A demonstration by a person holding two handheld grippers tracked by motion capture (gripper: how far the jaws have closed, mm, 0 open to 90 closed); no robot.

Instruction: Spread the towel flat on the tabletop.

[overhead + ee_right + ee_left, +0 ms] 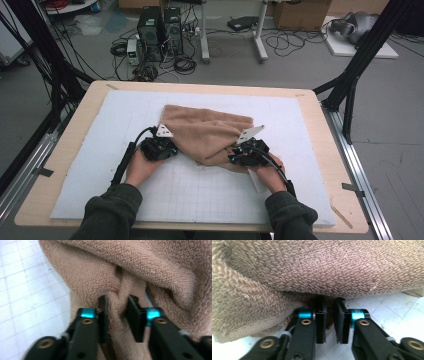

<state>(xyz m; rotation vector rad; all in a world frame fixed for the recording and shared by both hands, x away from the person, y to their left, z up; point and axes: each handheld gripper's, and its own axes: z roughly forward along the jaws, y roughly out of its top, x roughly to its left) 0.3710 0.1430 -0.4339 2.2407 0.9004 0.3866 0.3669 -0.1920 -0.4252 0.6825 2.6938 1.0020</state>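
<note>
On the white gridded mat [200,200] we have a tan towel [210,132] lying bunched mid-table, both tongs at its near edge. We're at the grab step, by our read. Right gripper [117,310] pinches a ridge of towel between nearly closed jaws. Left gripper [329,312] has jaws narrowed to a slim gap, tips tucked under the towel's edge; grip there we can't tell. Next move calls for lifting both corners together. High view gives layout and hands; gripper views give jaw contact.
</note>
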